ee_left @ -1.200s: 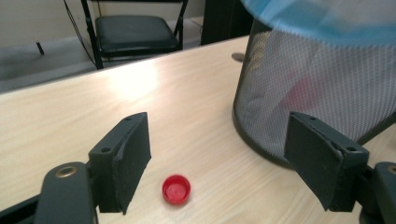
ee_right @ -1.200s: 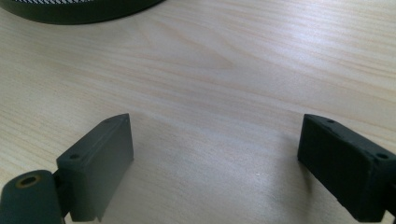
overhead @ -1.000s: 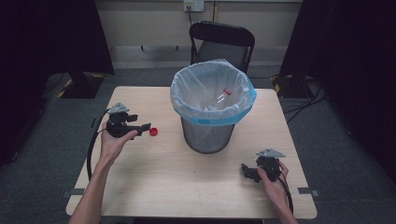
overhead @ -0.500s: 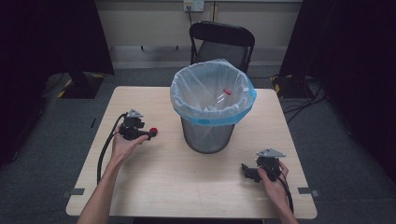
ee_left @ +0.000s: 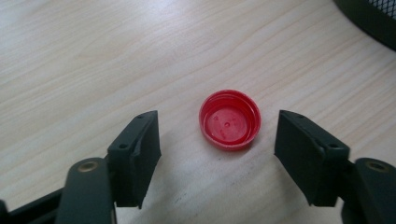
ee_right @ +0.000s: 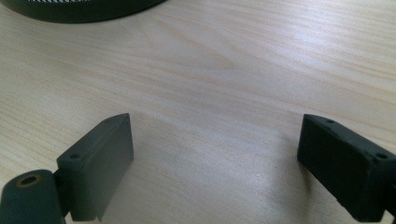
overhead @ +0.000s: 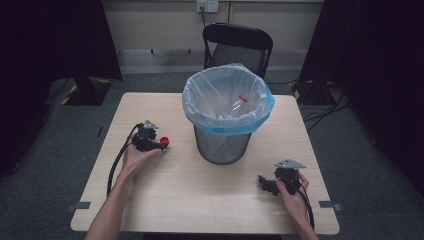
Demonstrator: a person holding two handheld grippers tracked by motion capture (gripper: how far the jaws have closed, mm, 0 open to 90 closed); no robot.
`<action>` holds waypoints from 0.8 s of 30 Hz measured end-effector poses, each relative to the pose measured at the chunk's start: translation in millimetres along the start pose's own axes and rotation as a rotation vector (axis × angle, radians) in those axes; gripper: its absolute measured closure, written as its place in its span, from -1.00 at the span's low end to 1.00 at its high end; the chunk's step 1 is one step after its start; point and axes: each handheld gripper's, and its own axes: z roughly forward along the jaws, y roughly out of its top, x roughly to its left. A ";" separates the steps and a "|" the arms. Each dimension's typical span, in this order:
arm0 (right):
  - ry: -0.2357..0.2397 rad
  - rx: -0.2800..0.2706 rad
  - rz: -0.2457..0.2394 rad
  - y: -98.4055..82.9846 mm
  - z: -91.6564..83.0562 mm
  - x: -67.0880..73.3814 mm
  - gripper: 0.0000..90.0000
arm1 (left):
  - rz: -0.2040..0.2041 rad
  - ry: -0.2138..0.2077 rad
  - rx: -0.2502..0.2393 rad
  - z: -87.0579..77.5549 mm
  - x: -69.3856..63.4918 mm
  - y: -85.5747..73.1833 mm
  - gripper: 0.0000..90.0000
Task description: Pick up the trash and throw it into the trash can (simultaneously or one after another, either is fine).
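Right now the red cap point(ee_left: 229, 119) lies open side up on the surface, squarely between your left hand-held gripper's point(ee_left: 217, 144) jaws, which have just been closing but stand clear of it on both sides, holding nothing.

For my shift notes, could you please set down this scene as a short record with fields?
work in hand: picking up a red bottle cap from the table
cap: lies open side up, left of the waste bin
left tool: jaws either side of the cap, not touching it; they have just been closing
right tool: open, nothing between its jaws, low over bare wood
bin: mesh, clear liner with blue rim; a plastic bottle with a red cap lies inside
behind table: black chair
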 end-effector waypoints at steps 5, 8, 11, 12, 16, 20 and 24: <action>0.000 0.000 0.001 0.0 0.0 0.1 -0.79 | 0.028 0.008 -0.013 3.1 -2.6 1.9 -0.07; 0.000 0.000 0.000 0.0 0.0 0.0 -0.79 | -0.010 -0.040 -0.028 6.0 -1.4 0.5 0.09; 0.001 0.000 0.001 0.1 0.1 -0.1 -0.79 | -0.005 -0.063 -0.042 7.2 -3.5 1.5 0.29; 0.000 0.000 0.001 0.0 0.0 -0.1 -0.79 | 0.002 -0.060 -0.043 7.3 -3.4 1.7 0.30; -0.001 0.000 0.000 0.0 0.0 0.1 -0.78 | -0.001 -0.067 -0.033 5.9 -1.4 1.4 0.32; 0.000 0.000 0.000 0.0 0.0 0.0 -0.79 | -0.011 -0.059 -0.010 2.4 0.1 0.6 0.32; 0.000 0.000 0.000 0.0 0.0 0.0 -0.79 | -0.032 -0.080 -0.012 -3.6 2.3 -1.6 0.32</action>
